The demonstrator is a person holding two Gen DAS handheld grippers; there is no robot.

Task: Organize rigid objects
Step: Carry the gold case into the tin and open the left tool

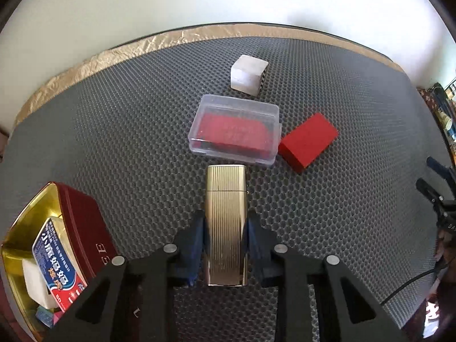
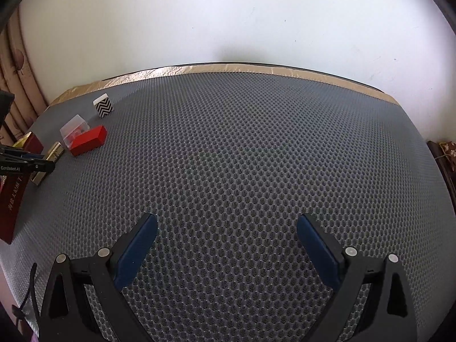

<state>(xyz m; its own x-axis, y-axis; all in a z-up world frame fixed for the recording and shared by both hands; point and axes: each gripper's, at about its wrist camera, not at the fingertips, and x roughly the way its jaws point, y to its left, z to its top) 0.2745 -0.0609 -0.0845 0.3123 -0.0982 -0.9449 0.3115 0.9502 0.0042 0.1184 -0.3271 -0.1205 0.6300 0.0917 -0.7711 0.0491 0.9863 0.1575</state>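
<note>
A gold ribbed metal case [image 1: 226, 188] lies on the grey mat, and my left gripper [image 1: 225, 219] is shut on it, blue pads pressing its two long sides. Just beyond it sits a clear plastic box [image 1: 235, 129] with a red item inside. A red block [image 1: 307, 141] rests at that box's right, and a white cube [image 1: 249, 74] stands farther back. In the right wrist view my right gripper [image 2: 226, 228] hangs open over bare mat with nothing between its fingers. There the gold case [image 2: 54, 151], clear box [image 2: 74, 129] and red block [image 2: 88, 139] show at far left.
An open red tin [image 1: 82, 222] with a gold interior stands at the lower left and holds a white pack with a blue label and other small items. A dark red box [image 2: 11, 199] lies at the mat's left edge. The honeycomb mat [image 2: 242, 156] ends at a gold foil strip by the wall.
</note>
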